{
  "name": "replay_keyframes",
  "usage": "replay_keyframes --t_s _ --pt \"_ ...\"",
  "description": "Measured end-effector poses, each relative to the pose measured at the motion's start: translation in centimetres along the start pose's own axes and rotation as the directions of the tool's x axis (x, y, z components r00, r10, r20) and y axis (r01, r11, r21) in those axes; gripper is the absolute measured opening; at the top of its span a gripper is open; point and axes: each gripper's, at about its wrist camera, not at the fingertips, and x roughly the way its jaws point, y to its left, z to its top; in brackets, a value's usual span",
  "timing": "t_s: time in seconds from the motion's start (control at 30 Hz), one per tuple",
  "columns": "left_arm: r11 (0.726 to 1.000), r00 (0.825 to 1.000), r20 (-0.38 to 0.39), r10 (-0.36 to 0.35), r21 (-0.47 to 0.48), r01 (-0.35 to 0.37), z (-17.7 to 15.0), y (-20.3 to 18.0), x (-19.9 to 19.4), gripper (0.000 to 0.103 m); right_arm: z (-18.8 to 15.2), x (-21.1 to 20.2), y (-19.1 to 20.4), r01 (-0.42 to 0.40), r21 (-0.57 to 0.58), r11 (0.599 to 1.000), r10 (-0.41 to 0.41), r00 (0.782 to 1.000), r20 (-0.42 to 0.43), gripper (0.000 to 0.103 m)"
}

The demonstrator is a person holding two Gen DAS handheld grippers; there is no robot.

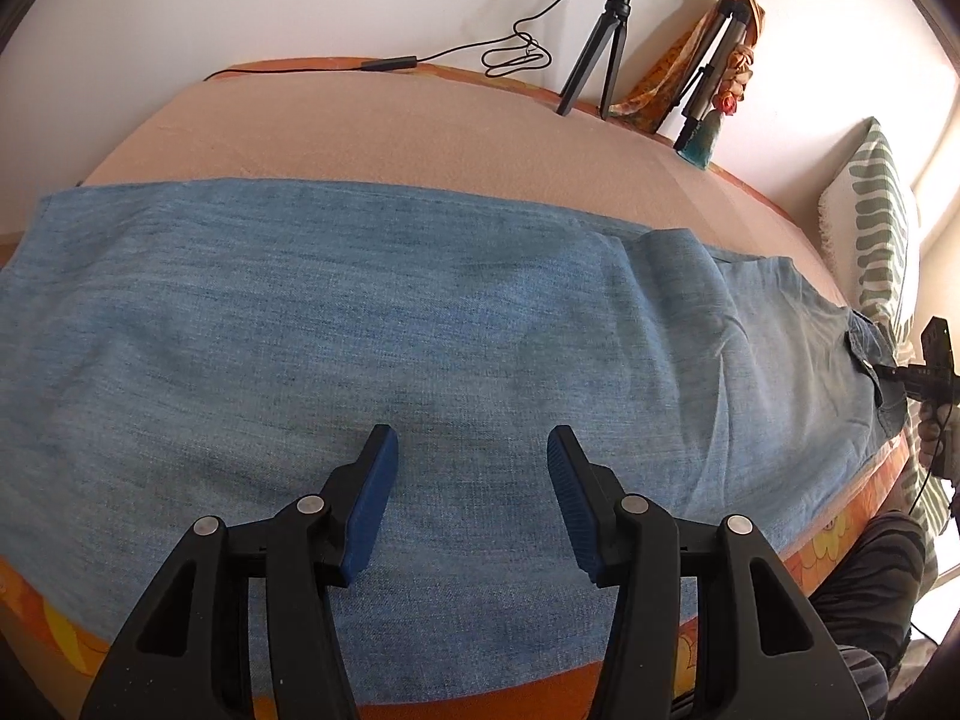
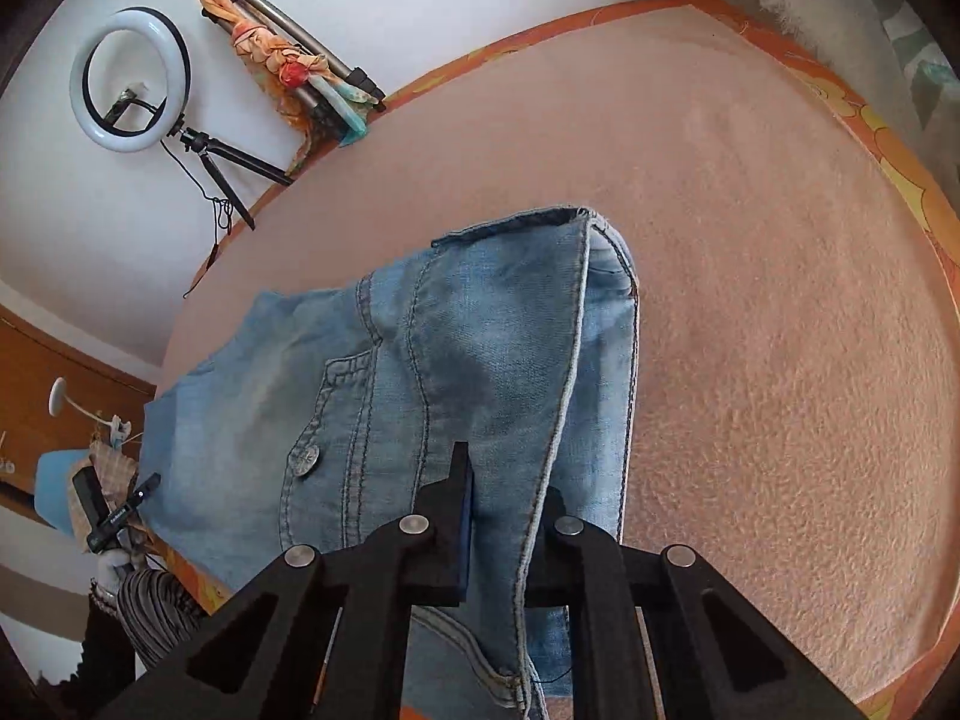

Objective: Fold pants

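Observation:
Light blue denim pants (image 1: 372, 324) lie flat along the bed, legs to the left, waist to the right. My left gripper (image 1: 471, 450) is open and empty, hovering just above the middle of the legs. In the right wrist view my right gripper (image 2: 510, 480) is shut on the pants' waistband (image 2: 510, 324) and holds the waist end lifted off the bed; a metal button (image 2: 305, 458) and pocket seams show on it. The right gripper also shows in the left wrist view (image 1: 900, 373) at the far right, at the waist.
The bed has a peach blanket (image 2: 780, 330) over an orange flowered sheet (image 1: 834, 534). A ring light on a tripod (image 1: 606, 54), a folded tripod with a scarf (image 1: 714, 72) and a cable stand at the wall. A green-patterned pillow (image 1: 876, 216) lies at the right.

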Motion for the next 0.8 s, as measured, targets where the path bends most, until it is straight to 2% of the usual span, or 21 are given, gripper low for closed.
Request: replay_keyframes --t_s 0.07,0.1,0.13,0.23,0.27,0.33,0.47,0.6,0.73,0.8 --pt "1.000 1.000 -0.001 0.004 0.001 -0.004 0.0 -0.1 0.0 0.052 -0.1 -0.2 -0.1 0.059 -0.010 0.998 -0.060 0.998 -0.024 0.013" --pt "1.000 1.000 -0.001 0.002 -0.004 -0.002 -0.1 0.0 -0.1 0.052 -0.1 -0.5 -0.3 0.099 -0.006 0.995 -0.099 0.994 -0.038 0.024" --pt "1.000 1.000 0.001 -0.002 -0.012 0.002 -0.1 0.1 -0.1 0.052 -0.1 -1.1 -0.4 0.139 -0.005 0.990 -0.139 0.989 -0.040 0.030" --pt "0.998 1.000 0.008 -0.018 -0.053 0.018 -0.3 0.6 -0.5 0.052 0.0 -3.9 0.5 0.296 -0.047 0.954 -0.296 0.955 0.020 0.031" --pt "0.998 1.000 0.014 -0.017 -0.068 0.018 -0.4 0.8 -0.7 0.052 0.0 -4.9 1.4 0.310 -0.070 0.948 -0.306 0.950 0.057 0.031" --pt "0.996 0.999 0.037 0.001 -0.090 0.003 -0.8 1.0 -1.3 0.052 0.1 -6.4 4.2 0.297 -0.146 0.944 -0.280 0.952 0.124 0.043" --pt "0.992 0.993 0.099 0.066 -0.112 -0.055 -1.7 1.4 -2.6 0.052 1.2 -5.5 10.4 0.213 -0.300 0.930 -0.164 0.970 0.181 0.053" --pt "0.986 0.980 0.143 0.135 -0.121 -0.118 -2.5 2.3 -3.8 0.052 3.3 -0.5 15.6 0.138 -0.403 0.905 -0.082 0.985 0.153 0.054" --pt "0.972 0.964 0.171 0.205 -0.149 -0.180 -2.9 4.2 -4.9 0.052 5.6 5.0 18.7 0.085 -0.437 0.895 -0.045 0.994 0.103 0.058" --pt "0.962 0.954 0.186 0.233 -0.185 -0.199 -3.1 5.6 -5.6 0.052 6.4 8.0 20.2 0.077 -0.454 0.888 -0.054 0.997 0.063 0.059"
